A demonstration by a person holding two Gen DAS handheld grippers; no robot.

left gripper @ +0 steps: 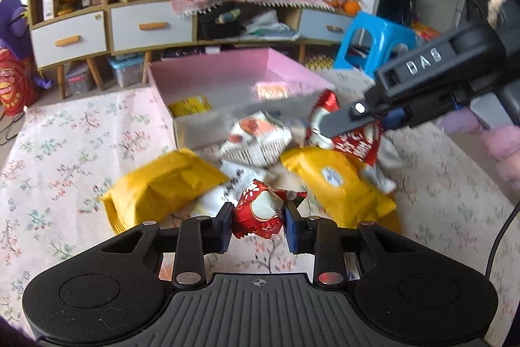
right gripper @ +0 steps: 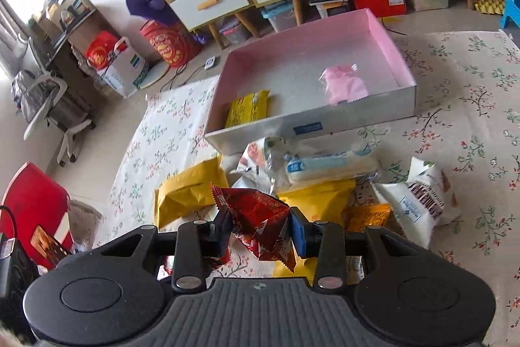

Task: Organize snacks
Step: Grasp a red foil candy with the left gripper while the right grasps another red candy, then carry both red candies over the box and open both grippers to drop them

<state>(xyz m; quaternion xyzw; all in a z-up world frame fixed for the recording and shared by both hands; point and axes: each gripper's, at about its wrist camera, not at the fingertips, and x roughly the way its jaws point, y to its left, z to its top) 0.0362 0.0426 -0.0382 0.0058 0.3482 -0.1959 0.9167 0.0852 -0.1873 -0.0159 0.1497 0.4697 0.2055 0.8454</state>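
Observation:
My left gripper [left gripper: 258, 218] is shut on a small red-and-white snack packet [left gripper: 260, 210], held just above the floral cloth. In the left wrist view my right gripper [left gripper: 349, 127] comes in from the right, shut on another red snack packet [left gripper: 356, 145] over the snack pile. The right wrist view shows that gripper [right gripper: 260, 228] pinching the crumpled red packet [right gripper: 256, 217]. Behind the pile stands a pink-lined box [right gripper: 403, 60], also the pink box [left gripper: 208, 67], holding a yellow packet [right gripper: 247, 108] and a pink packet [right gripper: 344, 85]. Two yellow bags [left gripper: 162, 184] [left gripper: 338, 181] lie in the pile.
White snack bags [right gripper: 422, 200] and a clear-wrapped roll pack [right gripper: 328, 166] lie on the floral cloth [left gripper: 65, 145]. A blue stool [left gripper: 373, 38], a cabinet with drawers [left gripper: 146, 28] and a red chair [right gripper: 32, 204] surround the area.

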